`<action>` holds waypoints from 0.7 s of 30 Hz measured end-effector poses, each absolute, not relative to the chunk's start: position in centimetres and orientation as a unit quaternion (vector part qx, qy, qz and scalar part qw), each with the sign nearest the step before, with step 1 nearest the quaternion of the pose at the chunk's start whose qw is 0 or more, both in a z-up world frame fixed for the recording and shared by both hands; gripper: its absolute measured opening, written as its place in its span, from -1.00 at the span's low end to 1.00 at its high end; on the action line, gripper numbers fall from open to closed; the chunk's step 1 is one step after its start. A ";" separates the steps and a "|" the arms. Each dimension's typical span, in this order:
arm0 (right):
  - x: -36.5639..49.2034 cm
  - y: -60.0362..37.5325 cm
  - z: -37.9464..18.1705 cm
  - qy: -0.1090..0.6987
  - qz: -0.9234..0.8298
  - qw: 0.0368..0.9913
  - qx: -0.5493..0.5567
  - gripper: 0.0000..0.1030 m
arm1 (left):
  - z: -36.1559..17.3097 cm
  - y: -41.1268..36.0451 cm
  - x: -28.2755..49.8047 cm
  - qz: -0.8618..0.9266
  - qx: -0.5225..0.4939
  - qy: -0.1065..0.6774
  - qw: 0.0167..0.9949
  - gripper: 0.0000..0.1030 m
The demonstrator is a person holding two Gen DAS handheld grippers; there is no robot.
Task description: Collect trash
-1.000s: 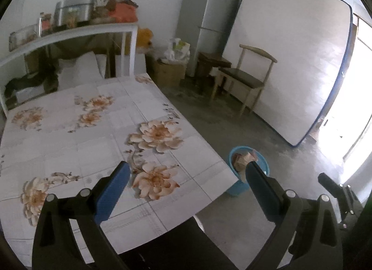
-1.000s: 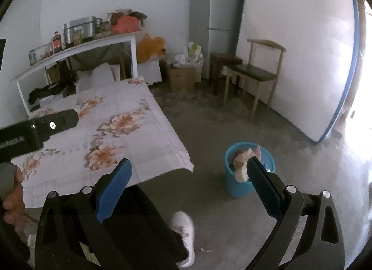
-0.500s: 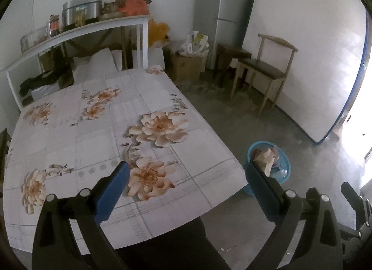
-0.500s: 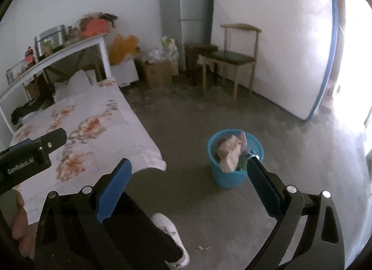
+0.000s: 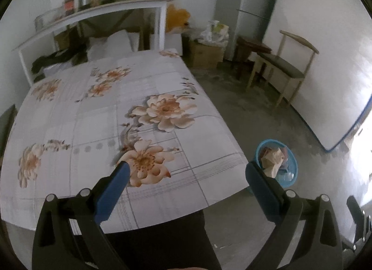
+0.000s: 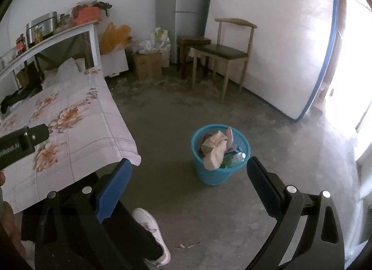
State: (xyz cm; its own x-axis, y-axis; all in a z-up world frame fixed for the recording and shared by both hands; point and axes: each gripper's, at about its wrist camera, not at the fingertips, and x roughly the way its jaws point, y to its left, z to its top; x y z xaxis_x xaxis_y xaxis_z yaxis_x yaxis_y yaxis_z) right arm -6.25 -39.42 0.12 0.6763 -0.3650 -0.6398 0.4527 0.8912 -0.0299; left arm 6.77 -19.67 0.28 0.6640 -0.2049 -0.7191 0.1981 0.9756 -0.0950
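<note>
A blue mesh trash basket [image 6: 207, 172] stands on the concrete floor beside the table, holding crumpled paper [image 6: 215, 149] and a plastic bottle [image 6: 239, 156]. The same basket [image 5: 289, 180] shows at the right in the left wrist view. My right gripper [image 6: 188, 168] hangs open above the floor, short of the basket, with nothing between its blue pads. My left gripper [image 5: 184, 170] is open over the near edge of the flowered table [image 5: 93, 116], also holding nothing. The left gripper's body [image 6: 21, 144] shows at the left edge of the right wrist view.
A wooden chair [image 6: 225, 53], a dark stool [image 6: 193, 44], a grey fridge [image 6: 183, 11] and a cardboard box [image 6: 148, 65] line the far wall. A large blue-edged mattress [image 6: 279, 44] leans on the right. A person's white shoe [image 6: 151, 230] stands near the table corner.
The right wrist view has swung right and down, bringing the basket nearer to its centre. The left wrist view has shifted left, showing more of the table. Both grippers stayed open.
</note>
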 end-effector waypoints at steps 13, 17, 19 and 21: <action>-6.7 -38.8 0.8 0.327 -0.210 0.921 0.032 0.85 | 0.7 -19.3 6.0 -0.108 0.015 0.383 0.917 0.89; -6.8 -38.7 0.9 0.327 -0.209 0.921 0.027 0.85 | 0.9 -18.9 5.9 -0.106 0.011 0.380 0.919 0.89; -6.8 -38.6 0.9 0.327 -0.209 0.921 0.026 0.85 | 1.0 -18.8 5.9 -0.105 0.010 0.379 0.919 0.89; -6.7 -38.6 0.9 0.327 -0.208 0.921 0.026 0.85 | 1.0 -18.6 5.9 -0.104 0.009 0.378 0.920 0.89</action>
